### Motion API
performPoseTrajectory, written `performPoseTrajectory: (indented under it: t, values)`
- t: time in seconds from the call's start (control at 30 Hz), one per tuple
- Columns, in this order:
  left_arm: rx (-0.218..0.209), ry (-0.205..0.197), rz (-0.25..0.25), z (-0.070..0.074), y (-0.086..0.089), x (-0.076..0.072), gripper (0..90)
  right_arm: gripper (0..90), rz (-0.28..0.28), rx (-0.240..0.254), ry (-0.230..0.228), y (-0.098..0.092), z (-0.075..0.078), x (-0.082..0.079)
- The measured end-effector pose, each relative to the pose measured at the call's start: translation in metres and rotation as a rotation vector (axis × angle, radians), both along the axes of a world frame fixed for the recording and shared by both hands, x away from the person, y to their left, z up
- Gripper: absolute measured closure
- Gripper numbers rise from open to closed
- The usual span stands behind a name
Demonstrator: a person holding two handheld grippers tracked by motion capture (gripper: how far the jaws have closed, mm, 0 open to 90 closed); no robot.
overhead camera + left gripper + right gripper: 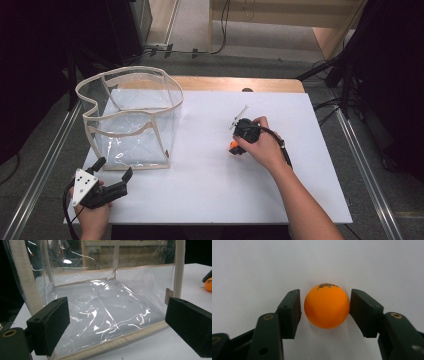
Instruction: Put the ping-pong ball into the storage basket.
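The orange table-tennis ball (327, 306) lies on the white counter (249, 270), between the jaws of the right hand-held gripper (325, 307) — one pad touching, the other a sliver off, not yet clamped. Best to centre the ball and squeeze gently so it doesn't squirt out. The left hand-held gripper (117, 322) stands apart, facing the clear bin (100, 302).

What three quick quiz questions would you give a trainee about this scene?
1. True or false: the orange table tennis ball lies between the jaws of the right tongs.
2. What stands just ahead of the left tongs? A) clear container with cloth edging B) cardboard box C) metal bowl
3. What does the ball rest on?
Key: 1 true; 2 A; 3 the white tabletop.
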State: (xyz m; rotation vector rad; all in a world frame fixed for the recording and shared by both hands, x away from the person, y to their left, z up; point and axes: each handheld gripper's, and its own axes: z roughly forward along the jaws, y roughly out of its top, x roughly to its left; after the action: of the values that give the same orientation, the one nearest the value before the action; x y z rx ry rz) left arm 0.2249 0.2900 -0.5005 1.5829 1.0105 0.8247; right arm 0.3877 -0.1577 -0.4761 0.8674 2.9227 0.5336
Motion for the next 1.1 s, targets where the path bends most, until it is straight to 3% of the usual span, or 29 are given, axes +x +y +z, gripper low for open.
performPoseTrajectory:
  t: [0.37, 1.1]
  values:
    - [0.000, 0.000, 0.000, 0.000, 0.000, 0.000, 6.1, 47.8, 0.007, -0.015, 0.009, 0.002, -0.002, 0.002]
    - [0.002, 0.001, -0.001, 0.000, 0.000, 0.000, 6.1, 47.9, 0.050, 0.006, 0.008, 0.003, 0.012, 0.005]
